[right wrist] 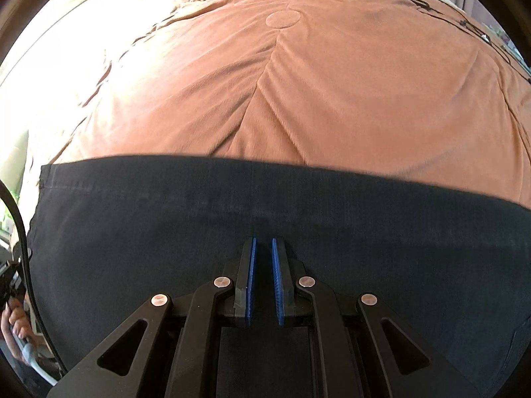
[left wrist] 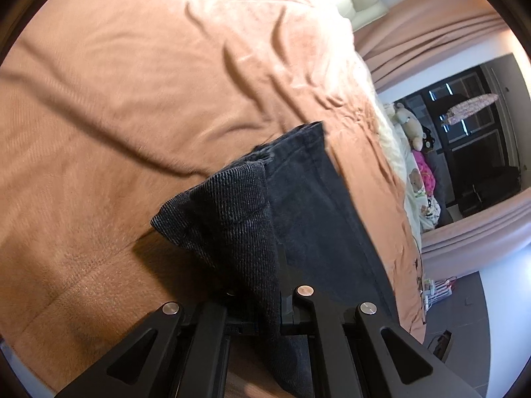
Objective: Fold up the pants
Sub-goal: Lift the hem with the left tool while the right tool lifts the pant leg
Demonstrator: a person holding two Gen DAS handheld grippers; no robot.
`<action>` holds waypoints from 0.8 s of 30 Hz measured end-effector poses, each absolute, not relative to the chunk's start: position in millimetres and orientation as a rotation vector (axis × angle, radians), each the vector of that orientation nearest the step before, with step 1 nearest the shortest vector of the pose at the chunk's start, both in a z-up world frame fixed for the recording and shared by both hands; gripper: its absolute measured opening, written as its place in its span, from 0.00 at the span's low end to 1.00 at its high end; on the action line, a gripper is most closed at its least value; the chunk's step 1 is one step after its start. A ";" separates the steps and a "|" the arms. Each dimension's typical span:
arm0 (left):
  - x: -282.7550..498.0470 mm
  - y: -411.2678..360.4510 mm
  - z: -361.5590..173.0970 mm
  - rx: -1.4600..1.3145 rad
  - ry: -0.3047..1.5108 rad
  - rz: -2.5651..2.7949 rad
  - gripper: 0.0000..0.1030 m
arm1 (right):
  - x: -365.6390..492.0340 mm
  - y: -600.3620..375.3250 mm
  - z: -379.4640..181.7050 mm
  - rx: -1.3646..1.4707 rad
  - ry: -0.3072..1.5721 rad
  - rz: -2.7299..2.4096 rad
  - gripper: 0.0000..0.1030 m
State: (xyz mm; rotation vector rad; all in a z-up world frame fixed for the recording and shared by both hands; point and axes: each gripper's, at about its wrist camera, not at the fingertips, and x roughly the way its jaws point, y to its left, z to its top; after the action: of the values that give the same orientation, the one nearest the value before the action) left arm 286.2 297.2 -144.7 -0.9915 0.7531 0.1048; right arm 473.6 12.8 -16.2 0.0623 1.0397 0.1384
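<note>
Left claw [left wrist: 265,298] is clamped tight on a bunched corner of the dark pants [left wrist: 298,205], the cloth rising out of the lower centre of its view and hiding the fingertips (a firm pinch, likely to keep that end lifted for the fold). The rest of the pants stretches toward the frame's middle over the orange bedspread [left wrist: 132,99]. In the right wrist view, the pants [right wrist: 232,212] lie flat across the lower half of the frame. Right claw [right wrist: 264,282] hovers above them, blue pads [right wrist: 251,282] nearly together with nothing between, seemingly poised to press or smooth.
</note>
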 end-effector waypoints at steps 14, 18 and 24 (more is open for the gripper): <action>308.9 244.5 -22.3 -0.834 0.638 -0.032 0.04 | 386.3 8.5 -59.8 0.130 1.079 0.279 0.07; 319.0 220.3 14.1 -0.775 0.620 -0.079 0.04 | 364.9 8.1 -68.7 0.147 1.078 0.315 0.07; 333.3 176.2 69.0 -0.686 0.586 -0.163 0.04 | 343.7 13.5 -90.5 0.177 1.068 0.354 0.07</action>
State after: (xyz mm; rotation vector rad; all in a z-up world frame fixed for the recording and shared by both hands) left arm 333.3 176.2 69.0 -0.6862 0.5856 -0.1625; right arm 343.7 13.5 -90.5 0.1773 1.0676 0.3536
